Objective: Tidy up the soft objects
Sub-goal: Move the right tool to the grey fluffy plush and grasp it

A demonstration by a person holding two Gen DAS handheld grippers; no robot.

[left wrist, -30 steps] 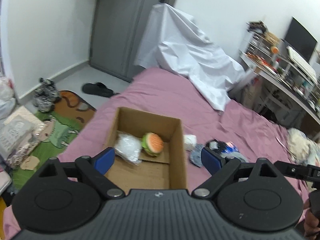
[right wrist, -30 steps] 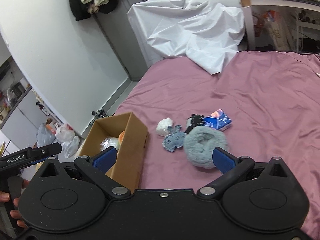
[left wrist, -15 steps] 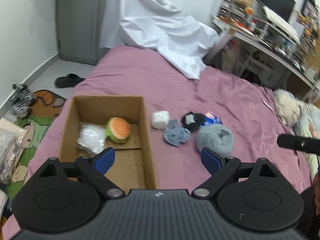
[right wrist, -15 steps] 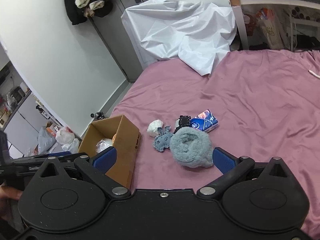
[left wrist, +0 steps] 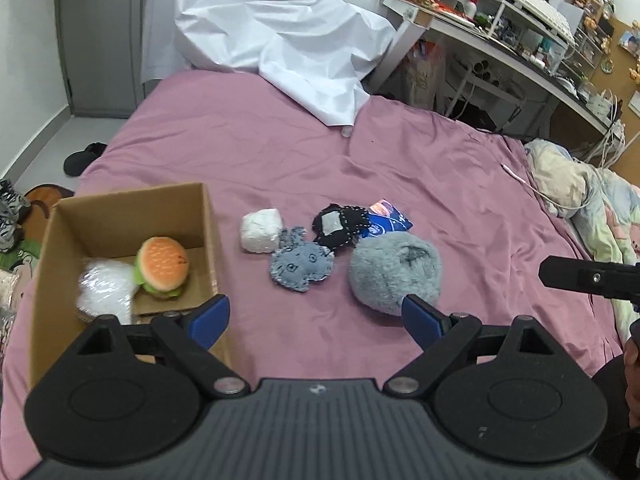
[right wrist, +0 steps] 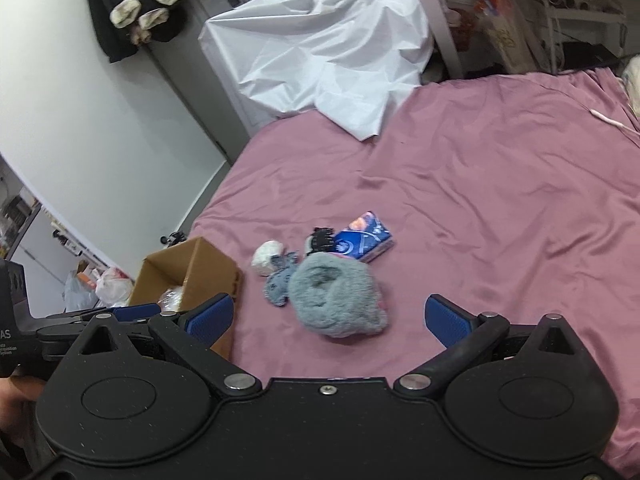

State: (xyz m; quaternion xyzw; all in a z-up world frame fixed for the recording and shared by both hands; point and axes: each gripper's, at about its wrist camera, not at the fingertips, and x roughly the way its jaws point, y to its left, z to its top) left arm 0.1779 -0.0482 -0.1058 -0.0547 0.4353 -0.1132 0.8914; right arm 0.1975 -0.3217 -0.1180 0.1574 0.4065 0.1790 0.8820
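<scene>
A cardboard box (left wrist: 208, 216) sits on the pink bed and holds a burger plush (left wrist: 162, 262) and a white crinkly bundle (left wrist: 104, 286). Right of it lie a white soft roll (left wrist: 260, 230), a small blue-grey plush (left wrist: 298, 266), a black pouch (left wrist: 340, 224), a blue tissue pack (left wrist: 386, 218) and a fluffy grey ball (left wrist: 396, 274). My left gripper (left wrist: 316, 320) is open and empty above the bed, near the blue-grey plush. My right gripper (right wrist: 326, 318) is open and empty, just short of the fluffy grey ball (right wrist: 336, 300). The box (right wrist: 196, 268) shows at its left.
A white sheet (left wrist: 280, 36) is draped at the bed's far end. A desk with shelves (left wrist: 500, 36) stands at the right. A patterned quilt (left wrist: 580, 188) lies on the bed's right edge. A slipper (left wrist: 82, 156) and mats are on the floor left.
My left gripper has swung right, from over the box to over the loose soft things. My right gripper has pulled back and turned a little; the grey ball now sits centred between its fingers.
</scene>
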